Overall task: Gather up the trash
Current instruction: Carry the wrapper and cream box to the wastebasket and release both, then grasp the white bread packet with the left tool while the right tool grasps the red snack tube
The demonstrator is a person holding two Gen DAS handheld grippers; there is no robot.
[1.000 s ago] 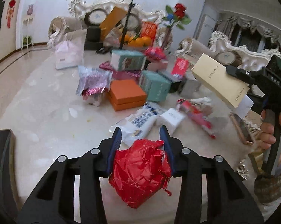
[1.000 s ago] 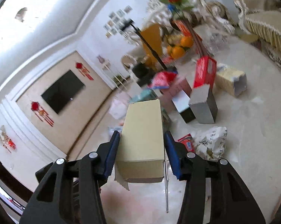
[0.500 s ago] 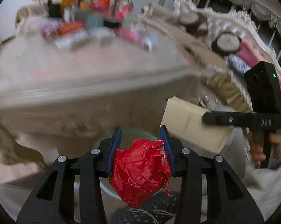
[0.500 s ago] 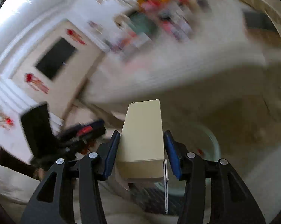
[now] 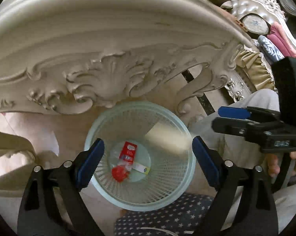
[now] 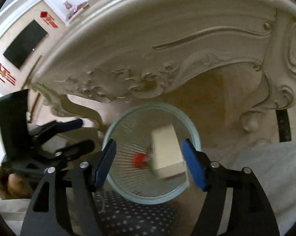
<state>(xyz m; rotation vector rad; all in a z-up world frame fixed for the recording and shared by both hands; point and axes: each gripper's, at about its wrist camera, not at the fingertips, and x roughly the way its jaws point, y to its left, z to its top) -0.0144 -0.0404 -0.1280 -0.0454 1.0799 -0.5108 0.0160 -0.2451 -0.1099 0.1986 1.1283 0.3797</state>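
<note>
- Both pieces have left the jaws: the red paper ball point(image 5: 119, 174) lies in the wastebasket point(image 5: 184, 126), and the beige carton point(image 6: 167, 153) drops into it.
- Left gripper point(image 5: 146, 164) and right gripper point(image 6: 151, 166) are opening, empty, above the wastebasket.
- Dropping step is ending; next, I think, fetch more trash.

Carved cream table point(image 5: 112, 45), star-print fabric point(image 5: 163, 212) (dark), wall television point(image 6: 25, 43)

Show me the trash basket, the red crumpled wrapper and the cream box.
trash basket point(image 5: 189, 153), left wrist view, right rim.
red crumpled wrapper point(image 5: 119, 174), left wrist view, its middle.
cream box point(image 6: 166, 151), right wrist view, top face.
</note>
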